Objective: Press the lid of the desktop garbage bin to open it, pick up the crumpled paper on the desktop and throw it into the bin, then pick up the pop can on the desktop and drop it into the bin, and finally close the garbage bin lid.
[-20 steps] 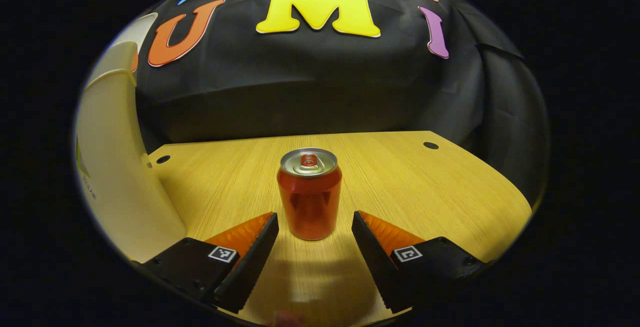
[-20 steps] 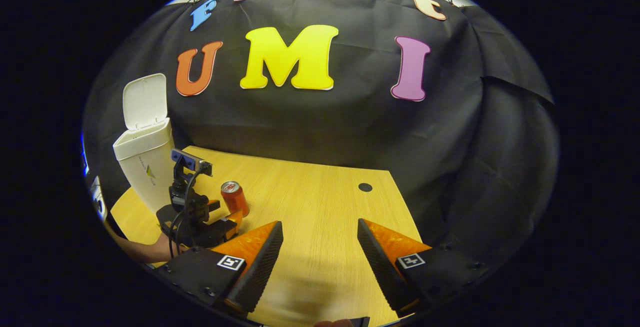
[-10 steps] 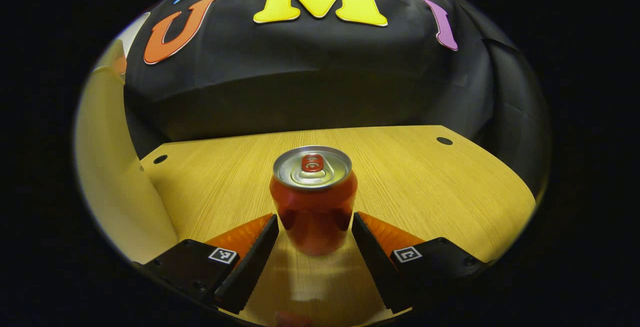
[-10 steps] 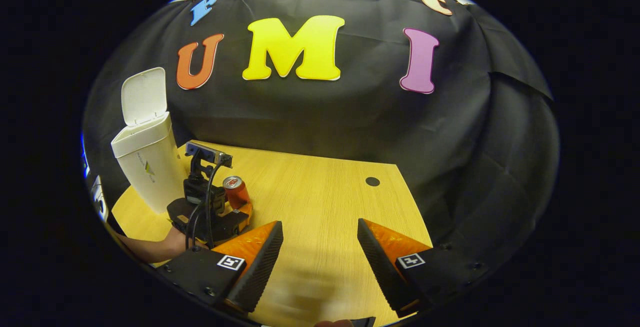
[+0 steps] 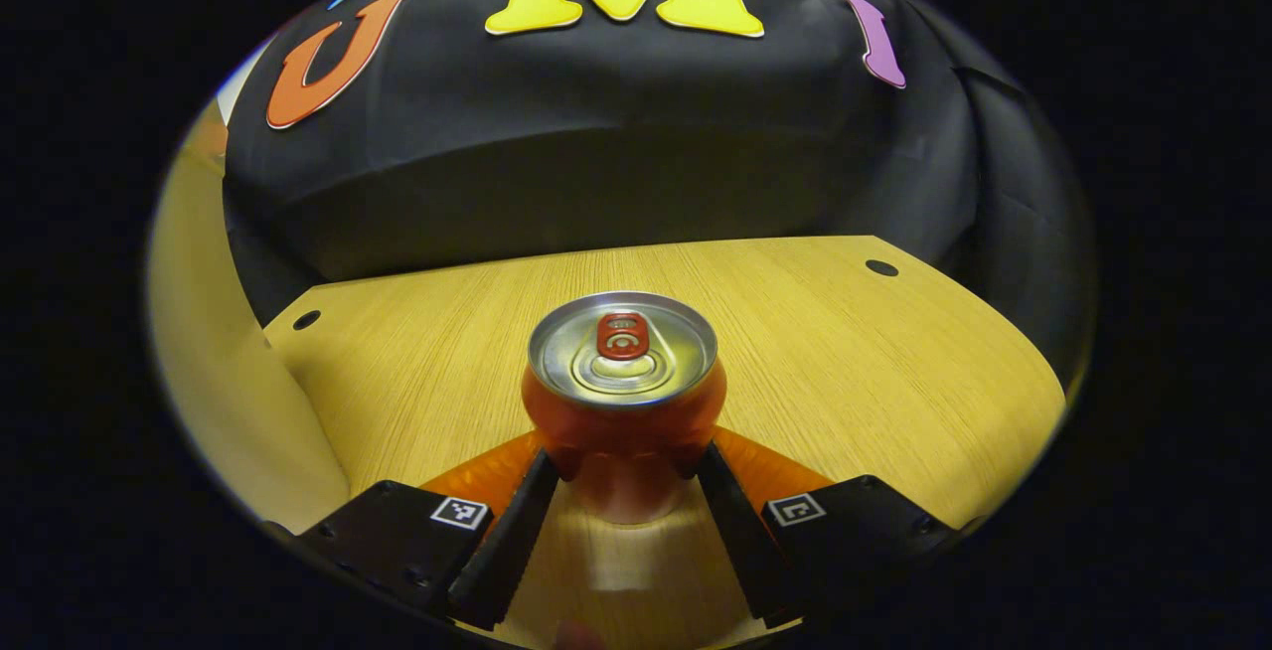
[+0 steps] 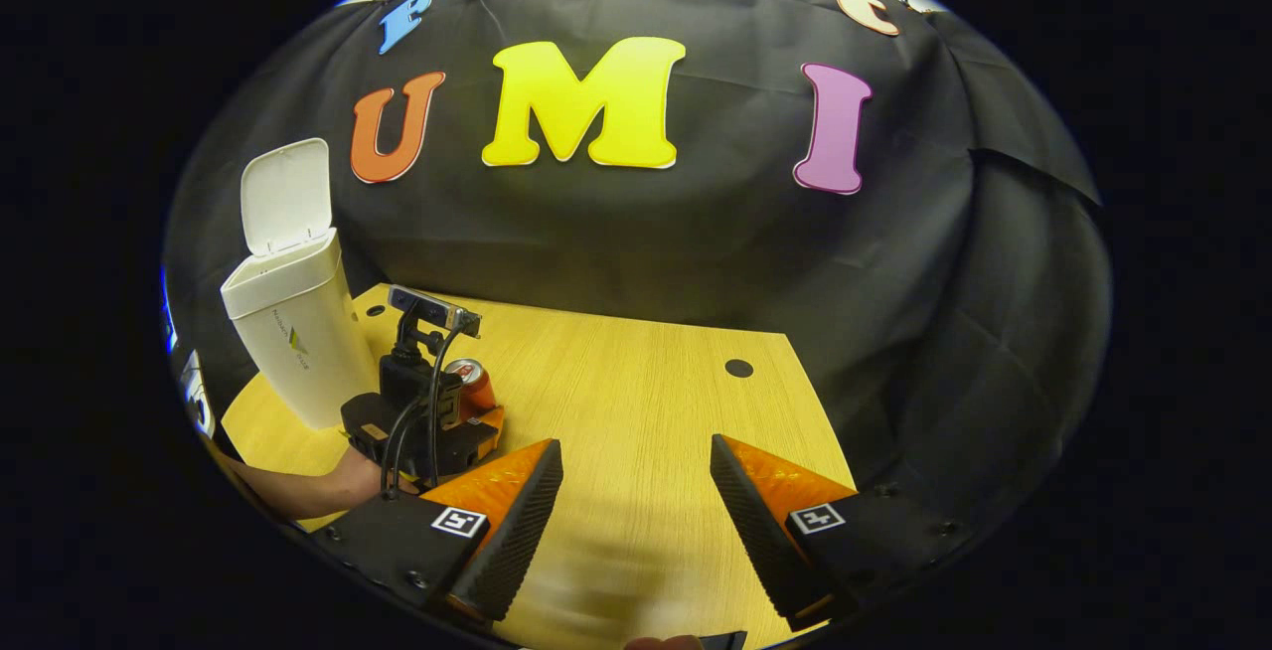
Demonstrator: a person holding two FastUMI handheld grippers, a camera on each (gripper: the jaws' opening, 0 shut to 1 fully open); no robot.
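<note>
An orange pop can with a silver top stands upright on the wooden desk. My left gripper is open, and the can sits deep between its two fingers, which lie close along its sides. In the right gripper view the same can shows just ahead of the left gripper, which a hand holds. The white bin stands at the desk's far left with its lid raised. My right gripper hangs open above bare desk with nothing between its fingers.
The bin's pale wall rises close on the left in the left gripper view. Small round holes mark the desk near its back corners. Black cloth closes off the back and the right side.
The left gripper moved forward until the can came between its fingers, and the can now looks larger and nearer. The right gripper barely moved.
</note>
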